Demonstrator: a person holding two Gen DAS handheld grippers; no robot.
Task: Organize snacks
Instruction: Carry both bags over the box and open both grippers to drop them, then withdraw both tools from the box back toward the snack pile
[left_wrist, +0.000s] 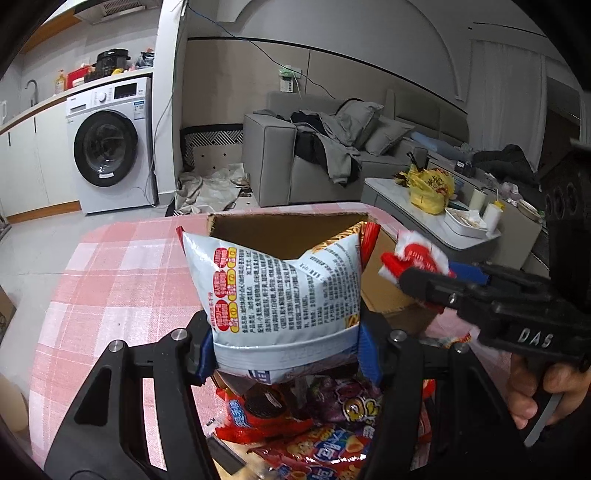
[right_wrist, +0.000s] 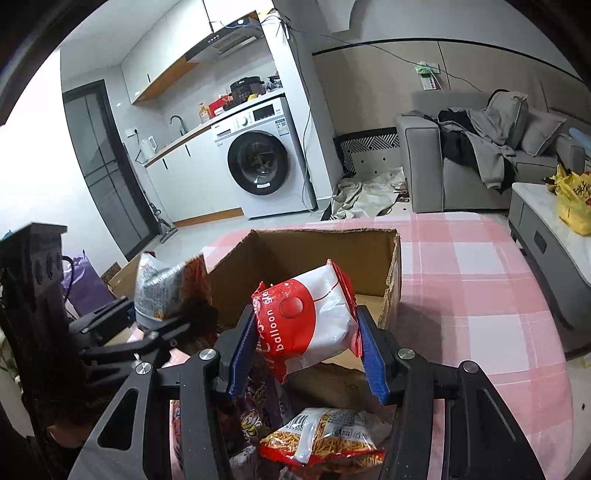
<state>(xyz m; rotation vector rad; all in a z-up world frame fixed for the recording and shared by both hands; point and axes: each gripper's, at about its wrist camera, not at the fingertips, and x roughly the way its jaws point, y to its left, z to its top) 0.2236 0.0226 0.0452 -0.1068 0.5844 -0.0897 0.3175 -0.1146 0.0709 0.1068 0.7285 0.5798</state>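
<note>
My left gripper (left_wrist: 286, 354) is shut on a pale blue snack bag (left_wrist: 277, 291) with printed text, held upright in front of the open cardboard box (left_wrist: 280, 230). My right gripper (right_wrist: 303, 354) is shut on a red and white "balloon" snack bag (right_wrist: 306, 321), raised over the near edge of the same cardboard box (right_wrist: 391, 273). In the left wrist view the right gripper (left_wrist: 406, 277) and its red and white bag (left_wrist: 417, 256) show at the right. In the right wrist view the left gripper (right_wrist: 166, 325) shows at the left with the pale bag (right_wrist: 162, 288).
Several loose snack packs lie below the grippers: a red pile (left_wrist: 317, 435) and a noodle-snack pack (right_wrist: 325, 439). The box stands on a table with a pink checked cloth (right_wrist: 480, 295). Beyond are a washing machine (left_wrist: 110, 147), a grey sofa (left_wrist: 314, 147) and a low table with a yellow bag (left_wrist: 430, 190).
</note>
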